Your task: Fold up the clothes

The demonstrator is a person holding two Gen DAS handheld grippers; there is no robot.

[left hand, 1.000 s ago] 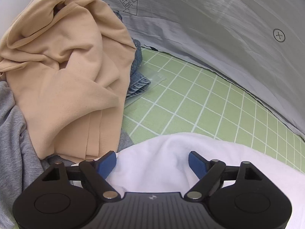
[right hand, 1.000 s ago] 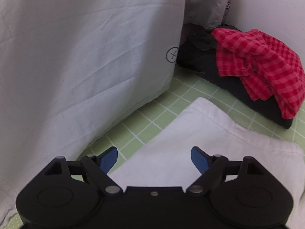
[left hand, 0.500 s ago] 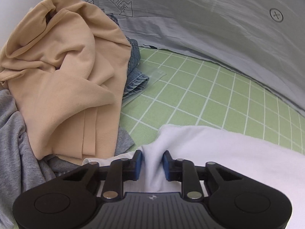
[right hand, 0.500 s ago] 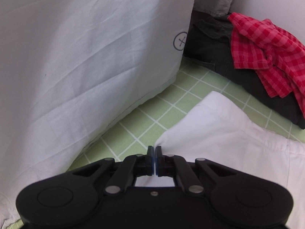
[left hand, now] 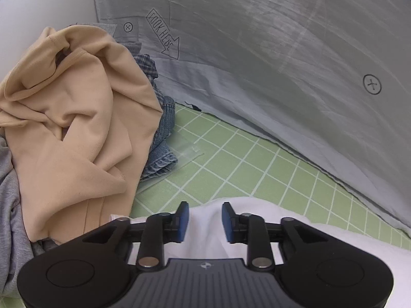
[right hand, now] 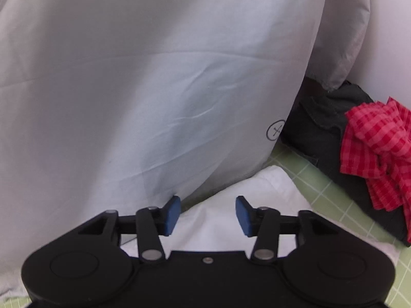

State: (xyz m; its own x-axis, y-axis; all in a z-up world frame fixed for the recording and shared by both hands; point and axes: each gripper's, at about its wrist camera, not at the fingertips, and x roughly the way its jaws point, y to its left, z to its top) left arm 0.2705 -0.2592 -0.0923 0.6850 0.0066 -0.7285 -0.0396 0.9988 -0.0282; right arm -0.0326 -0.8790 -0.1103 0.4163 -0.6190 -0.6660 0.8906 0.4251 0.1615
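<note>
We've got a white garment [left hand: 321,233], a tan top [left hand: 69,128], grey knit [left hand: 10,205], blue denim [left hand: 161,138], red-checked cloth [right hand: 377,154] on black fabric [right hand: 323,128], green white-gridded mat [left hand: 231,159], blue tool pads [left hand: 183,222].

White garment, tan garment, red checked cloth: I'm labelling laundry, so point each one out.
white garment [left hand: 205,231], left wrist view, fold between the fingers.
tan garment [left hand: 74,138], left wrist view, crumpled middle.
red checked cloth [right hand: 377,148], right wrist view, bunched centre.
</note>
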